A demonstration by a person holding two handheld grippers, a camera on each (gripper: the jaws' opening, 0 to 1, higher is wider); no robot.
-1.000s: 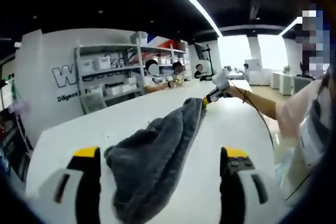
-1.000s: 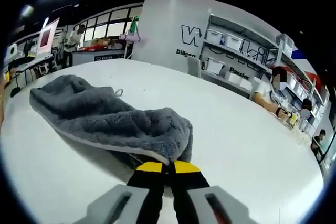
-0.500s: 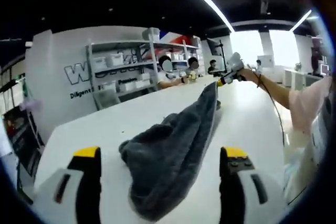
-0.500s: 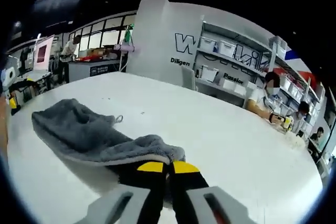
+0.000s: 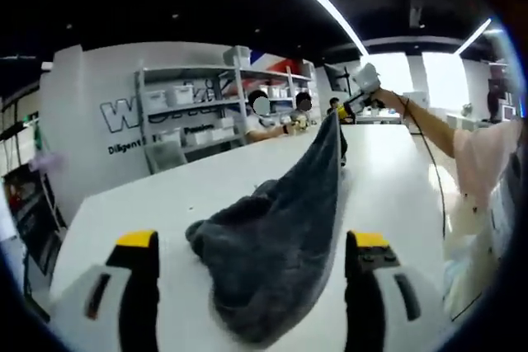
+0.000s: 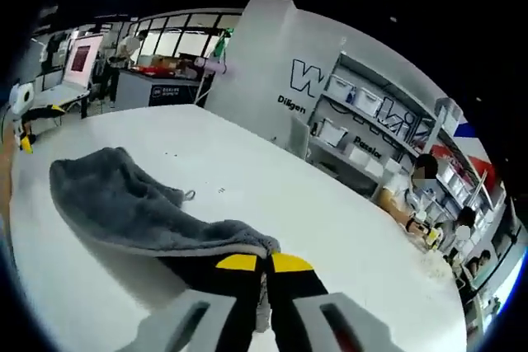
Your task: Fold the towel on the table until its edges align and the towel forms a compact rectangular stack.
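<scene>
Left gripper view looks along its own wide-spread jaws — the left gripper [image 5: 252, 263] holds nothing, and the near bunched end of the towel [image 5: 272, 261] lies on the surface [image 5: 165, 195] between and ahead of them. From there the grey cloth rises in a long taut slope to the far corner, where the right gripper [image 5: 341, 113] has it pinched and lifted clear of the surface. In the right gripper view the yellow-tipped jaws of that gripper [image 6: 264, 265] are pressed together on the towel's pale hemmed edge [image 6: 165, 216], and the rest trails away to a rumpled heap resting on the white top.

The towel is thick, plush and floppy, dark grey, with a small hanging loop near one side; it sags and bunches rather than holding a crease. The surface is smooth, white and matte.

The step in hand looks like drawing one corner up to spread the cloth for a fold. To do it well, the free gripper should probably take the matching corner on the near end, so both edges can be tensioned evenly — otherwise the pile will likely twist and the hems will not line up.
</scene>
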